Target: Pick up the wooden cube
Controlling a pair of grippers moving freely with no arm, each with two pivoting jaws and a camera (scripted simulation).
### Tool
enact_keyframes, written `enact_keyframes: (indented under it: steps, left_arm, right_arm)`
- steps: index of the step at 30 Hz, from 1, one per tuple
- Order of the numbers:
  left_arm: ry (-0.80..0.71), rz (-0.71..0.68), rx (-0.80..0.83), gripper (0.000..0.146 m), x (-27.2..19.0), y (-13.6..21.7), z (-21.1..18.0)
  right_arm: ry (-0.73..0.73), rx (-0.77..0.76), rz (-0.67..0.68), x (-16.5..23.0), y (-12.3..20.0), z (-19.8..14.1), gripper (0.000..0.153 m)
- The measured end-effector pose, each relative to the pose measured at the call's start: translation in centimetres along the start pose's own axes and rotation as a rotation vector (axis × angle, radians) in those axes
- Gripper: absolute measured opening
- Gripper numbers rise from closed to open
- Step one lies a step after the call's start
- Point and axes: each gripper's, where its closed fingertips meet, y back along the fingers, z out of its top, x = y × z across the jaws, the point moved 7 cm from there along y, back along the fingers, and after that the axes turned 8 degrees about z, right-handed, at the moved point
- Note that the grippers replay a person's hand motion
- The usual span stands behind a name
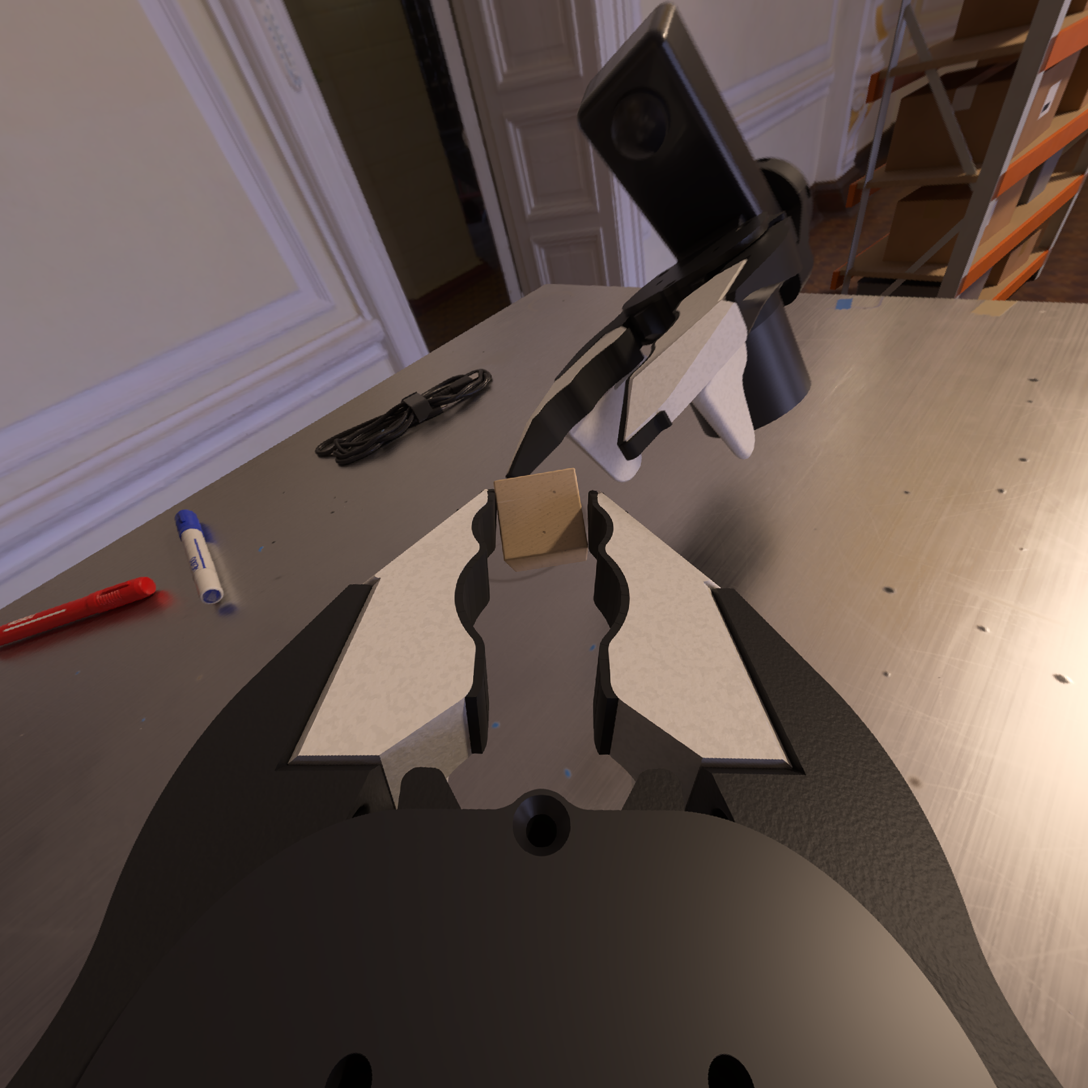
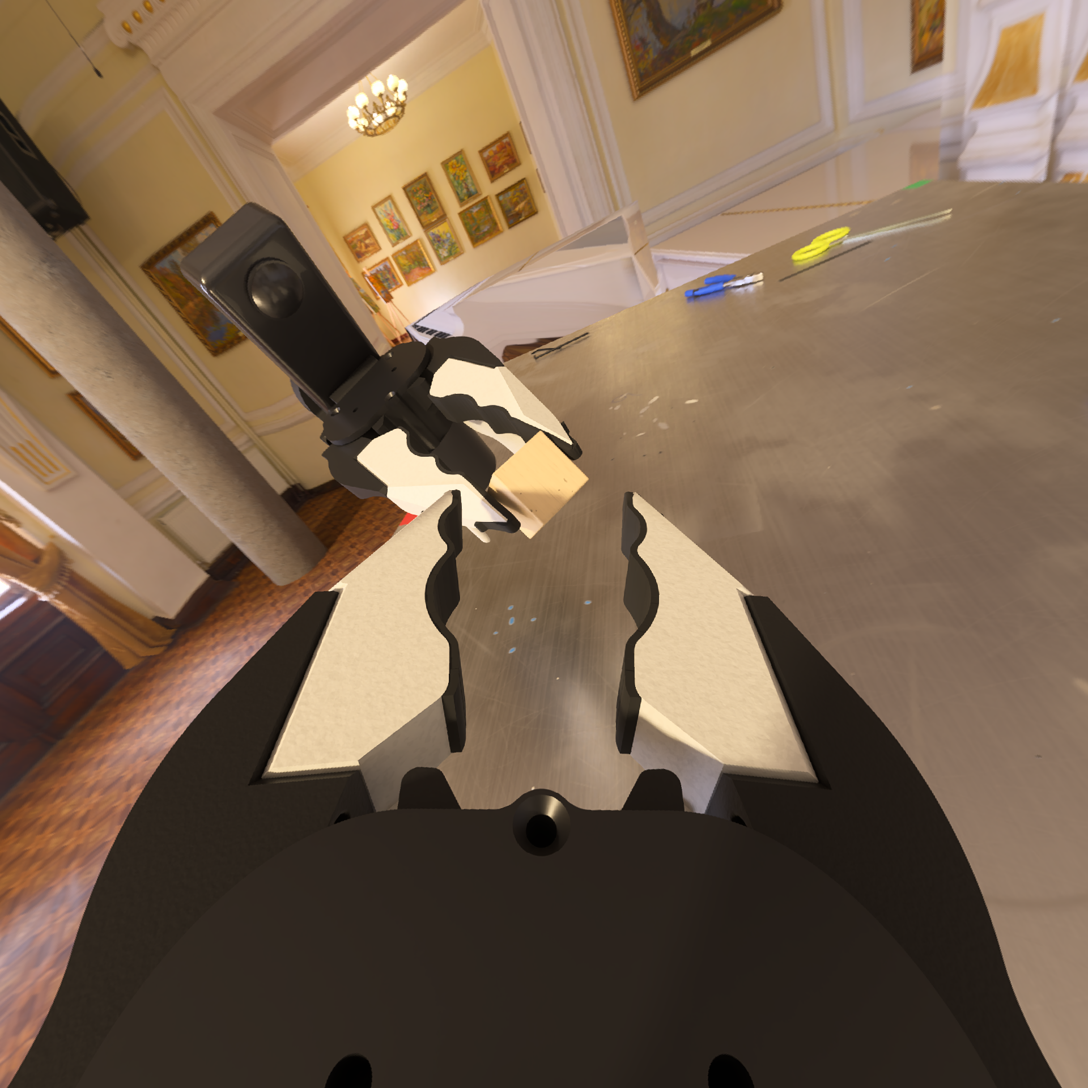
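Observation:
The wooden cube [image 1: 538, 518] sits between the fingertips of my left gripper [image 1: 540, 500], whose jaws are closed against its two sides. It is at or just above the metal table [image 1: 883, 530]; I cannot tell which. My right gripper [image 2: 541, 500] is open and empty, low over the table and facing the cube from the opposite side, a short way off. From the right wrist view I see the cube [image 2: 544, 477] held in the left gripper [image 2: 533, 486]. The right gripper also shows in the left wrist view [image 1: 647, 435], just behind the cube.
A coiled black cable [image 1: 406, 415], a blue marker [image 1: 199, 556] and a red marker [image 1: 76, 609] lie to the left of the cube. Yellow scissors [image 2: 821, 244] and a blue-handled tool [image 2: 715, 287] lie far off. The table edge [image 2: 412, 530] runs close by the cube.

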Motion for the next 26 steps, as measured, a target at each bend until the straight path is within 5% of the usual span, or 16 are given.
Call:
enact_keyframes:
  steps: [8,11,14,16,19,26]
  left_arm:
    - [0.158,0.090,0.016,0.031,4.2,1.4,-0.7]
    - [0.533,0.089,-0.015,0.031,9.4,3.6,-2.5]
    - [1.017,-0.110,0.011,0.031,13.8,5.4,-6.1]
    - [1.155,-0.150,0.130,0.031,15.1,6.1,-9.0]
    - [1.142,-0.122,0.336,0.031,15.3,6.9,-11.4]
    - [1.120,-0.126,0.484,0.031,16.2,7.8,-12.8]
  right_arm:
    - [0.032,0.054,-0.035,-0.1,-0.3,-0.5,0.055]
    - [0.087,0.083,-0.056,0.4,-0.6,-0.4,0.055]
    - [0.112,0.093,-0.053,0.8,-0.9,-0.4,0.055]
    - [0.122,0.098,-0.054,0.9,-1.0,-0.4,0.055]
    - [0.124,0.095,-0.059,0.9,-1.0,-0.4,0.055]
    - [0.120,0.067,-0.071,0.7,-0.7,-0.1,0.055]
